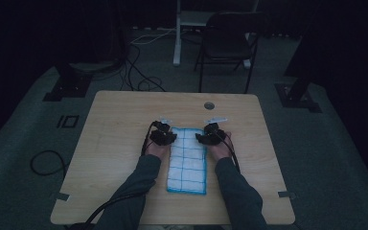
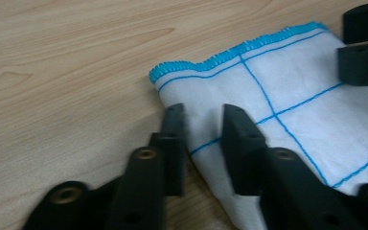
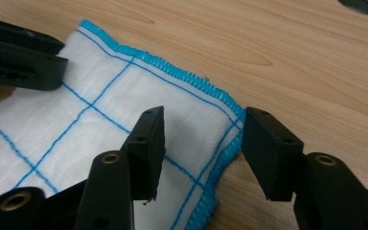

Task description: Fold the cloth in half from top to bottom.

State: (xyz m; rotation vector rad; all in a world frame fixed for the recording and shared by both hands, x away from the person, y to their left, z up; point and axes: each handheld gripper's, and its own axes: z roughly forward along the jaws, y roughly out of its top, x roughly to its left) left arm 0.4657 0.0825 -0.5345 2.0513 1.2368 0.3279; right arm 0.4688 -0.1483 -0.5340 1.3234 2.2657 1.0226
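My left tongs (image 2: 201,120) and right tongs (image 3: 201,127) both gape over the folded cloth's (image 1: 188,160) far corners, ready to pinch.

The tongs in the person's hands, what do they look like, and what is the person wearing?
Each hand carries black tongs: the left tongs and the right tongs. Up close, the right tongs have two flat, blocky black jaws on arms with brass-coloured rivets, and the left tongs match. A pale plate sits on top of each, and a black cable trails back. The person wears grey-green long sleeves.
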